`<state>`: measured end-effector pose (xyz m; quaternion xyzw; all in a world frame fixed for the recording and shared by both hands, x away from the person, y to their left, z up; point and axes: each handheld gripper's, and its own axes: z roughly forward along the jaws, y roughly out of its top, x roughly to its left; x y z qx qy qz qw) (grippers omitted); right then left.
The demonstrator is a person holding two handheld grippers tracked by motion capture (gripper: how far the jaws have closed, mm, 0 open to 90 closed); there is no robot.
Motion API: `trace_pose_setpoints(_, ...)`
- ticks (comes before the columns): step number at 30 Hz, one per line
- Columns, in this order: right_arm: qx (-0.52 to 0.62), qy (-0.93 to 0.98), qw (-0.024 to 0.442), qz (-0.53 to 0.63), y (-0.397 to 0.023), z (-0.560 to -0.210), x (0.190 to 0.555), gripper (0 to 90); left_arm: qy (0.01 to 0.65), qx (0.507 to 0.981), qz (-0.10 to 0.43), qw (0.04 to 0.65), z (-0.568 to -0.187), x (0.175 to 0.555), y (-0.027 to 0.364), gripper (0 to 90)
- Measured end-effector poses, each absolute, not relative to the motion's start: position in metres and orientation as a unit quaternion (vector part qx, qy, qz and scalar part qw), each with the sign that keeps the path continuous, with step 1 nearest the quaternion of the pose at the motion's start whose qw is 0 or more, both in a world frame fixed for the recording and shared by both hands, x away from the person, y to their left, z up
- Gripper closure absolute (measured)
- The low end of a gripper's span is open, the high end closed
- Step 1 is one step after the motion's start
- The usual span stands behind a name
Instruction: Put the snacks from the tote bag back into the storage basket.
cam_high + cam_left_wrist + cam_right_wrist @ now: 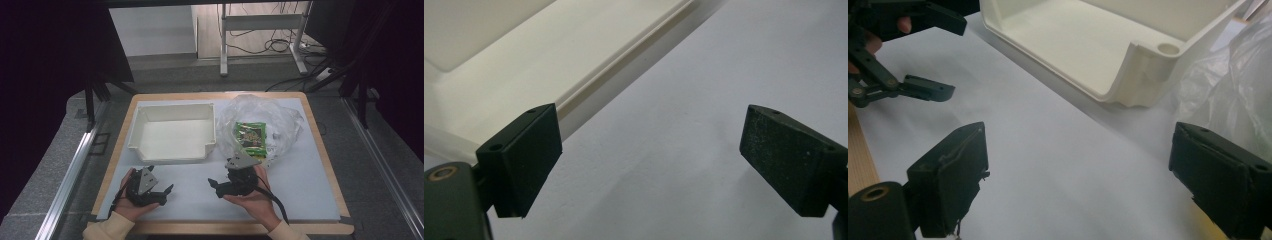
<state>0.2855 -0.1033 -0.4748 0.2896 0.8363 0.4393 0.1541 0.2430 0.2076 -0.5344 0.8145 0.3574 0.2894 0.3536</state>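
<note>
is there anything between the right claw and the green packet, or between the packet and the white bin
Only the clear plastic bag: the green packet lies inside it, so the open right claw meets film first. Between the bag and the white bin to its left, nothing visible stands.

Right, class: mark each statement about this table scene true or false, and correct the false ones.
1. The white bin is empty. True.
2. The green packet lies in the bin. False: it is in the clear bag, right of the bin.
3. The left gripper has open jaws. True.
4. The right gripper grips the bag. False: its jaws are open with nothing between them.
5. The bin stands right of the bag. False: left.
</note>
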Motion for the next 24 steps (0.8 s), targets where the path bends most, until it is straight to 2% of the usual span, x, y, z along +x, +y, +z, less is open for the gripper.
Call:
trace_pose_setpoints(3,0.295,0.837,0.152,0.435,-0.1022,-0.4766,0.2863,13.9,0.360,0.813,0.284,0.359,-0.5336,0.2437,0.2093,10.0)
trace_pose_setpoints(12,0.303,0.842,0.142,0.422,-0.1018,-0.4783,0.2888,12.3,0.352,0.815,0.287,0.360,-0.5340,0.2432,0.2095,10.0)
trace_pose_setpoints(18,0.310,0.844,0.112,0.423,-0.1042,-0.4795,0.2906,10.4,0.352,0.817,0.285,0.357,-0.5350,0.2445,0.2088,9.9)
trace_pose_setpoints(24,0.300,0.847,0.100,0.427,-0.1026,-0.4797,0.2889,12.3,0.348,0.816,0.287,0.361,-0.5344,0.2428,0.2089,9.9)
